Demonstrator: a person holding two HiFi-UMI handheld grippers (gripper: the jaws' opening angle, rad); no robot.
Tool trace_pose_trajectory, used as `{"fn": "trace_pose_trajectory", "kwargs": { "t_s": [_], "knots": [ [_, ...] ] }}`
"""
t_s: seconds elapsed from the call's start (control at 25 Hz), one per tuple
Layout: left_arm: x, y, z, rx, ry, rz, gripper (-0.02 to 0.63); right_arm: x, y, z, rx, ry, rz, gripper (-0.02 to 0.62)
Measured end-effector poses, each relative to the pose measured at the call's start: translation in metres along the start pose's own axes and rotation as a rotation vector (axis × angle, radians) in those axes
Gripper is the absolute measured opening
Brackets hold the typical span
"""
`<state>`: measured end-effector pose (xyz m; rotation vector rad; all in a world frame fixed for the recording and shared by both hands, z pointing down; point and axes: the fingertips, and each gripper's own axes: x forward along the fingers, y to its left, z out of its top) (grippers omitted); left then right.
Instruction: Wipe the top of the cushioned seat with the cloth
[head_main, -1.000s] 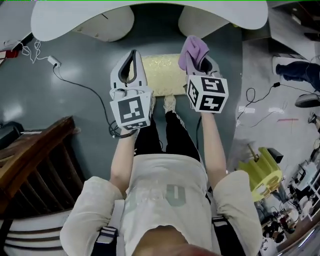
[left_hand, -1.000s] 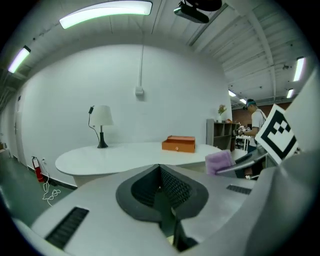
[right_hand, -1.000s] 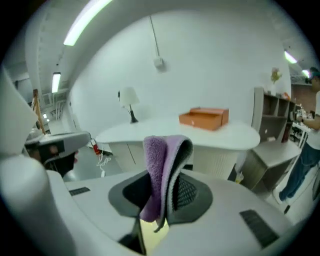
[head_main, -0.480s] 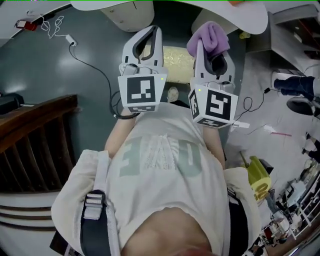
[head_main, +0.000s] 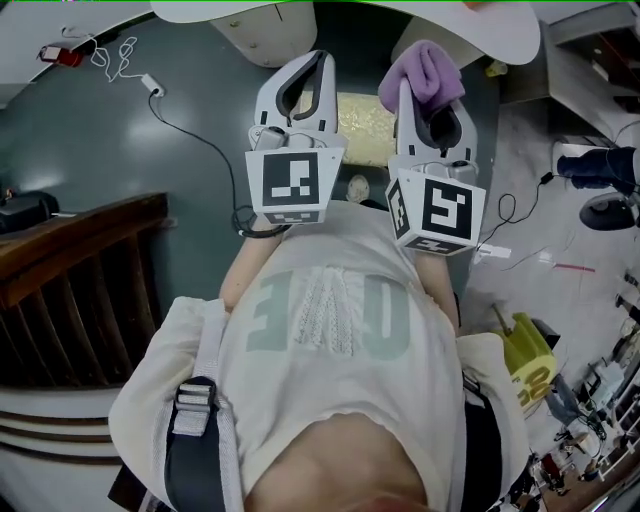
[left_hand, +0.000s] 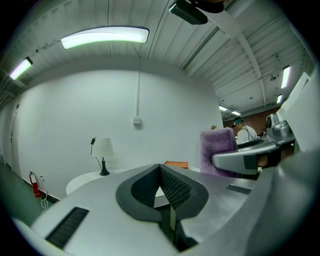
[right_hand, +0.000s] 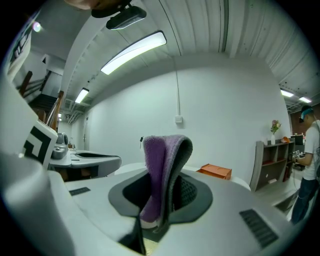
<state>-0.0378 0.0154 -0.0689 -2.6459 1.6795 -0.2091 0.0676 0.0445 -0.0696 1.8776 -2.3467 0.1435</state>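
Closest to us, our left gripper (head_main: 308, 62) has its jaws pressed together with nothing between them. Our right gripper (head_main: 432, 85) is clamped on the folded purple terry cloth (head_main: 420, 72), which stands up out of its jaws. We hold both grippers side by side in front of our chest. Far below, between them, the pale yellow rectangular cushioned seat (head_main: 365, 128) sits on the dark grey floor (head_main: 150, 150), well apart from the cloth. Beyond it curves a white tabletop (head_main: 505, 30).
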Motion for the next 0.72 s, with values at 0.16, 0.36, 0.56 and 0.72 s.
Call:
{"fn": "trace_pose_trajectory", "kwargs": {
  "t_s": [0.16, 0.36, 0.56, 0.72],
  "knots": [
    [0.002, 0.004, 0.005, 0.0, -0.008, 0.002, 0.006, 0.004, 0.003, 0.004, 0.001, -0.002, 0.01, 0.092],
    [-0.004, 0.009, 0.004, -0.005, -0.012, -0.002, 0.006, 0.002, 0.013, 0.007, -0.012, -0.011, 0.015, 0.092],
    [0.0, 0.011, 0.005, -0.015, -0.016, -0.001, 0.006, 0.006, 0.011, 0.008, -0.011, -0.006, 0.018, 0.092],
    [0.003, 0.016, 0.003, -0.02, -0.011, 0.004, 0.006, 0.011, 0.012, 0.007, -0.015, 0.001, 0.019, 0.092]
  ]
}}
